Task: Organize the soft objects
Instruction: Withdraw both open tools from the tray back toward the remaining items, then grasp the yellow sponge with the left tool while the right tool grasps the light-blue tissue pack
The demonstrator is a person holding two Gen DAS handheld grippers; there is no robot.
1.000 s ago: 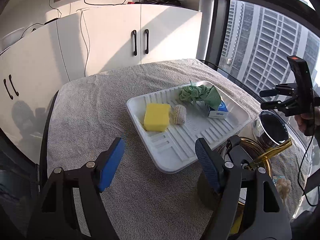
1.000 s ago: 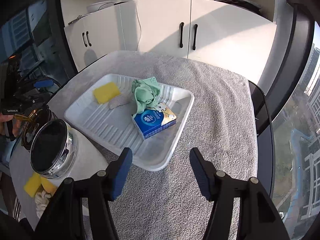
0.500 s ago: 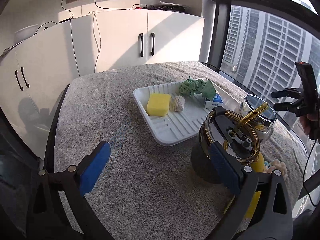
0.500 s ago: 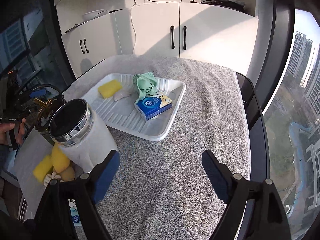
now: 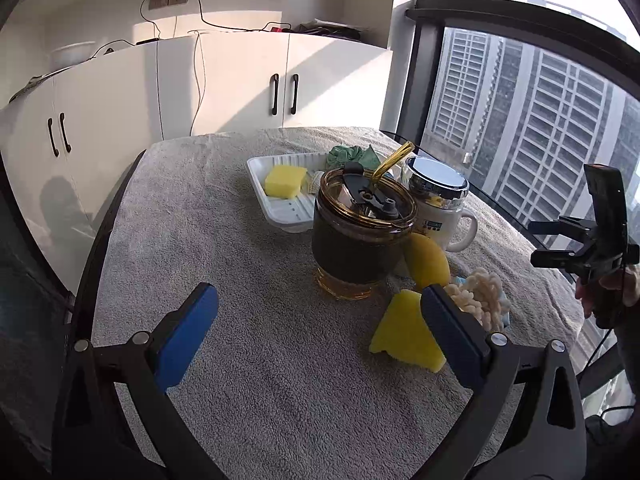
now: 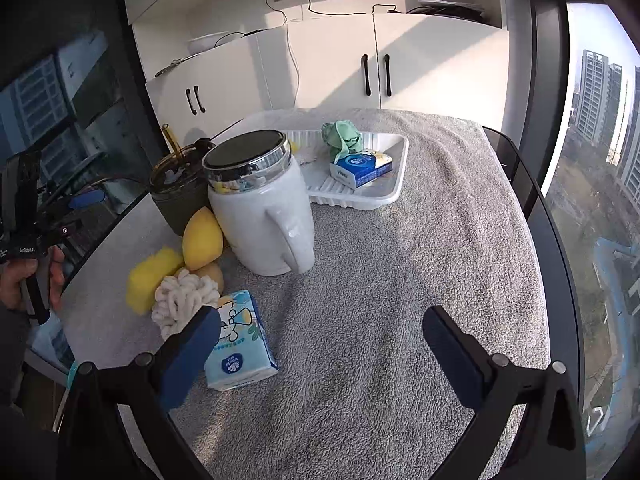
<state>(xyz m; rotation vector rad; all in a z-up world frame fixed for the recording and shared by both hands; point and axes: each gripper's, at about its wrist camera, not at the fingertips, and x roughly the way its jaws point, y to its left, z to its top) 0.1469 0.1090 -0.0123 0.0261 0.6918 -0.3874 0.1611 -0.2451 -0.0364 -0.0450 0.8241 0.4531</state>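
Observation:
A white tray [image 5: 280, 208] holds a yellow sponge [image 5: 283, 186], a green cloth [image 6: 342, 139] and a blue tissue pack [image 6: 362, 168]. Near the table's front lie a yellow sponge wedge [image 5: 404, 334], a yellow teardrop sponge [image 6: 201, 239], a cream yarn bundle [image 6: 182, 300] and a light blue tissue pack [image 6: 240, 344]. My left gripper [image 5: 318, 336] is open and empty, low over the towel, its right finger beside the sponge wedge. My right gripper [image 6: 322, 356] is open and empty, its left finger over the light blue tissue pack.
A dark tumbler with an amber lid and straw [image 5: 360, 232] and a white lidded mug [image 6: 260, 208] stand between the loose items and the tray. A grey towel [image 6: 420, 280] covers the table. White cabinets stand behind; windows flank the table.
Both grippers have pulled back from the tray toward the table's near edge. The tumbler, mug and loose soft items have come into view. Both stay open.

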